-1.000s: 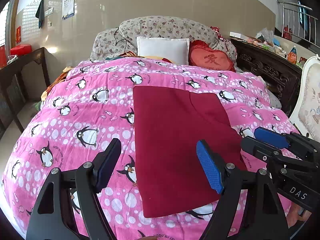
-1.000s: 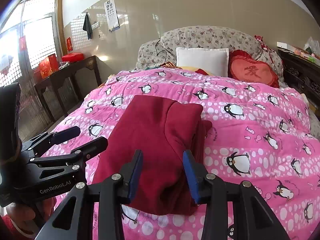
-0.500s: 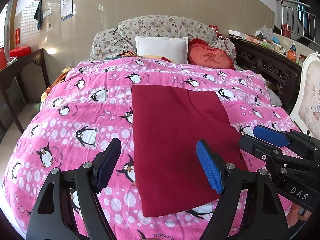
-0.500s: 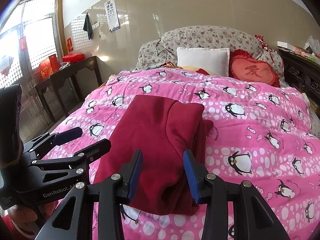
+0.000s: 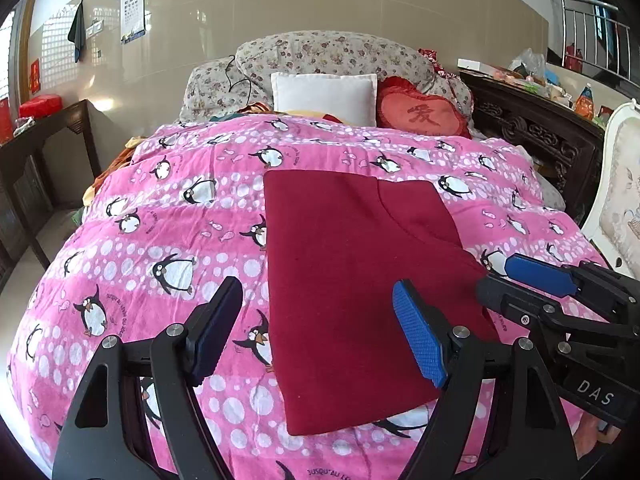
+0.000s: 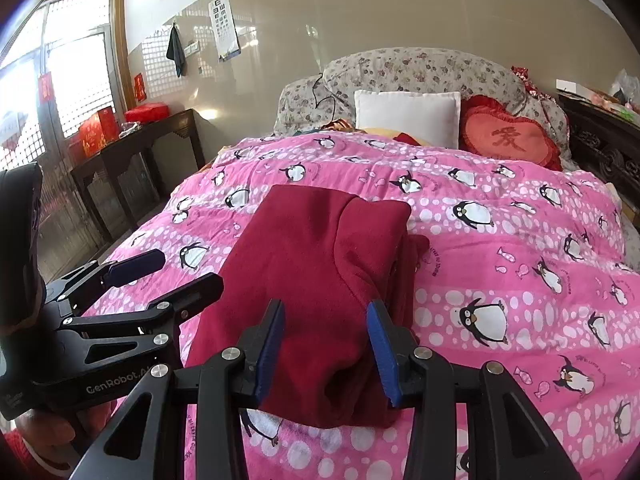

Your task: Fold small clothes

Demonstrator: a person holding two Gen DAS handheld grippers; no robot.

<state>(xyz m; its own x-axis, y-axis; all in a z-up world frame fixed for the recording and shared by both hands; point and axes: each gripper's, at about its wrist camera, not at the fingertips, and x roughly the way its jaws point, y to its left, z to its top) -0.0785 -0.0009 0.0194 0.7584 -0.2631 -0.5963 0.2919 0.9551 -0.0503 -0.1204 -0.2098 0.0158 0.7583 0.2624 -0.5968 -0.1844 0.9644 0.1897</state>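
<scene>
A dark red garment lies folded into a long rectangle on the pink penguin quilt; it also shows in the right wrist view. My left gripper is open and empty, held above the garment's near left edge. My right gripper is open and empty, held over the garment's near right end. Each gripper shows in the other's view: the right gripper at the right, the left gripper at the left.
A white pillow, a red heart cushion and floral pillows lie at the head of the bed. A dark wooden table stands left of the bed. A carved dark cabinet and a white chair stand to the right.
Both grippers have drifted very slightly; the view shifts a little. The garment has not moved and both grippers stay open.
</scene>
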